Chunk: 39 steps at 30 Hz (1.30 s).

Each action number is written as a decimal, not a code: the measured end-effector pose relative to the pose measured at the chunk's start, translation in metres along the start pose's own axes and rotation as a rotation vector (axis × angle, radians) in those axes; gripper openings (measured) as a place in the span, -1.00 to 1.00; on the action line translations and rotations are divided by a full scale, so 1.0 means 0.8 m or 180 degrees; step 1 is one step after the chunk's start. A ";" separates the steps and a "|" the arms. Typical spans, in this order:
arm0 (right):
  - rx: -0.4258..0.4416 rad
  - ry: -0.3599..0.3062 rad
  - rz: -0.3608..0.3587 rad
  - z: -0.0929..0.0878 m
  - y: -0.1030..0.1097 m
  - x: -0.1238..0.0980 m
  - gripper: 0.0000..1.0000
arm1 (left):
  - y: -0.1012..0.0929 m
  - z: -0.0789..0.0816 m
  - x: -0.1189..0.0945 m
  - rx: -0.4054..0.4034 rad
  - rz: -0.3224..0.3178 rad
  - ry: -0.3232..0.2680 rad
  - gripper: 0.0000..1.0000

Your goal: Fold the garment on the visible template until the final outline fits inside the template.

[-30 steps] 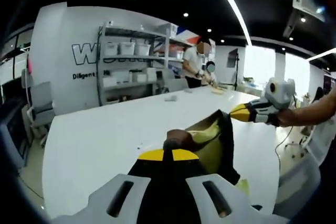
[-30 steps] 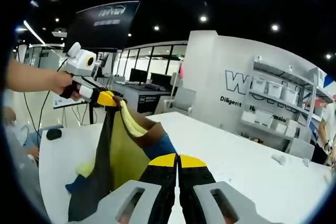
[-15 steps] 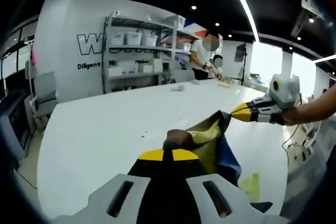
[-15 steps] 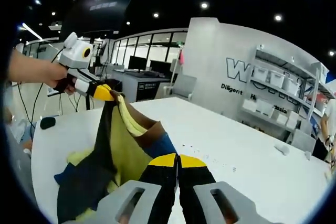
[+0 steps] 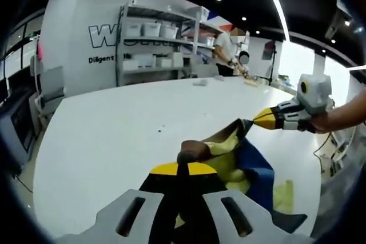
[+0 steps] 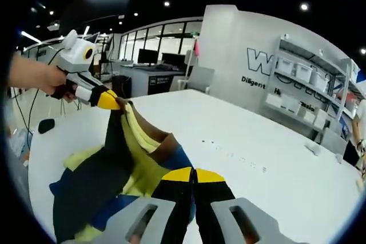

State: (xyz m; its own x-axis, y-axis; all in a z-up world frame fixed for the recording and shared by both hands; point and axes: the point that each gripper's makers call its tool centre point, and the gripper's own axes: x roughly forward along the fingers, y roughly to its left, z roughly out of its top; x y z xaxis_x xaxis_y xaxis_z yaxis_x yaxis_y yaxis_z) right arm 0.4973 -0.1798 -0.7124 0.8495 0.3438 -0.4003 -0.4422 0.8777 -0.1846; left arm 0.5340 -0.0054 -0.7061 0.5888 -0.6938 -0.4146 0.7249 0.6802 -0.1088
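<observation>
Garment [image 6: 123, 164] pinched by both tools, L [image 5: 178, 158] & R [image 6: 193, 171]; lower part cut off, template probably hidden.

Your left gripper [image 5: 178, 167] has its fingers pinched tight on the garment [image 5: 229, 152], held up near you. Your right gripper [image 5: 258, 119] clamps the same cloth farther right, your right hand [image 5: 327, 120] wrapped around its handle, forearm extended.

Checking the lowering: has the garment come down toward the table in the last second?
Yes. In the right gripper view the garment now spreads wider over the white table, where before it hung narrower between the grippers.
</observation>
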 end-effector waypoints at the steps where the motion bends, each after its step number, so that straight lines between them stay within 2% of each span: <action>1: -0.0004 0.0014 0.0001 -0.002 0.000 0.002 -1.00 | 0.001 -0.002 0.002 0.0000 0.0003 0.0011 -0.97; 9: -0.0038 0.0079 -0.0050 -0.005 -0.015 0.022 -1.00 | 0.016 0.000 0.022 -0.0110 0.0060 -0.0005 -0.95; 15: -0.0054 0.0055 -0.0040 -0.002 -0.013 0.023 -1.00 | 0.023 -0.004 0.021 0.0069 0.0180 0.0064 -0.71; 18: -0.0065 0.0051 -0.0027 -0.004 -0.008 0.019 -1.00 | 0.021 -0.006 0.017 0.0078 0.0148 0.0096 -0.77; 25: -0.0085 0.0080 -0.0006 -0.014 0.000 0.004 -1.00 | 0.011 -0.008 0.004 0.0123 0.0134 0.0087 -0.76; 39: -0.0045 0.0114 0.0095 -0.025 0.023 -0.030 -0.74 | -0.012 -0.036 -0.018 0.0150 0.0070 0.0177 -0.67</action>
State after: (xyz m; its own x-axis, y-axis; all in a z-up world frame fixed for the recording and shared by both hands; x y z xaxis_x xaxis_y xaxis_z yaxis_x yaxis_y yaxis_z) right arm 0.4631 -0.1787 -0.7245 0.8251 0.3575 -0.4375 -0.4715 0.8624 -0.1846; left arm 0.5084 0.0052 -0.7247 0.5849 -0.6639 -0.4660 0.7289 0.6822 -0.0571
